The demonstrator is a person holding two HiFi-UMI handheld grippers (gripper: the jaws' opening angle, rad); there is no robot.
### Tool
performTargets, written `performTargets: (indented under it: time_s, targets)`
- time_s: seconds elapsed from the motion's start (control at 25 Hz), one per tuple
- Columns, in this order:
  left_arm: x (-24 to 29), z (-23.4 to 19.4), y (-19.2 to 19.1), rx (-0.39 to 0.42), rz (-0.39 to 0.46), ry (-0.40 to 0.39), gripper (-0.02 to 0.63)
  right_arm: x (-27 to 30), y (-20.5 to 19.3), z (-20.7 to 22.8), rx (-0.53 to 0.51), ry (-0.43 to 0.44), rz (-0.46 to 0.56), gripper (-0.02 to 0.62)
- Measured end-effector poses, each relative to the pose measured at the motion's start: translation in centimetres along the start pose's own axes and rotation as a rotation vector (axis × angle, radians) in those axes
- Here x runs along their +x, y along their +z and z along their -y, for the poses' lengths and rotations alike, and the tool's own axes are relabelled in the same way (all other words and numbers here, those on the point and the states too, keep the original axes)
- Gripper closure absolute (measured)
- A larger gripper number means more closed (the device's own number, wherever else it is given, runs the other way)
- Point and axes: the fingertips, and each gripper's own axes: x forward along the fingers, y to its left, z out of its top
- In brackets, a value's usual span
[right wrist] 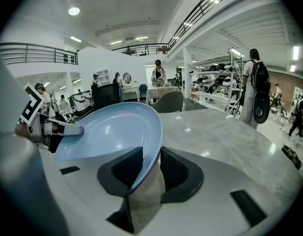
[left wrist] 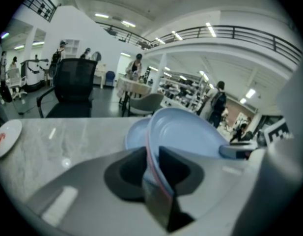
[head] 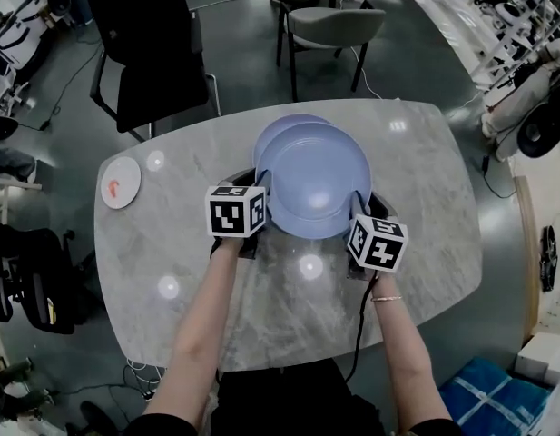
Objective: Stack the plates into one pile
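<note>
A large light-blue plate (head: 314,182) is held between both grippers over the marble table (head: 171,243). My left gripper (head: 261,198) is shut on its left rim, and in the left gripper view the rim (left wrist: 183,132) runs between the jaws (left wrist: 152,173). My right gripper (head: 361,209) is shut on the right rim, where the plate (right wrist: 112,129) sits pinched between the jaws (right wrist: 150,168). A second light-blue plate (head: 278,127) lies on the table, mostly covered by the held one; its edge (left wrist: 136,134) shows just beyond.
A small white plate with a red mark (head: 121,182) sits near the table's left edge. A black office chair (head: 152,53) and a grey chair (head: 329,25) stand beyond the far edge. People and workbenches fill the hall behind.
</note>
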Motion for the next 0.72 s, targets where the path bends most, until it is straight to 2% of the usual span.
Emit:
performTargets:
  time_s: [0.24, 0.48, 0.72]
  targets:
    - [2.5, -1.6, 1.6, 0.001, -0.001, 0.037, 0.525, 3.6, 1.9, 0.2, -0.016, 0.02, -0.004, 0.491]
    - [4.2, -3.4, 1.9, 0.006, -0.018, 0.069, 0.522, 6.2, 2.2, -0.4, -0.02, 0.037, -0.024, 0.489]
    - [5.1, -4.6, 1.8, 0.058, -0.042, 0.098, 0.515, 7.8, 1.9, -0.9, -0.046, 0.036, -0.049, 0.483]
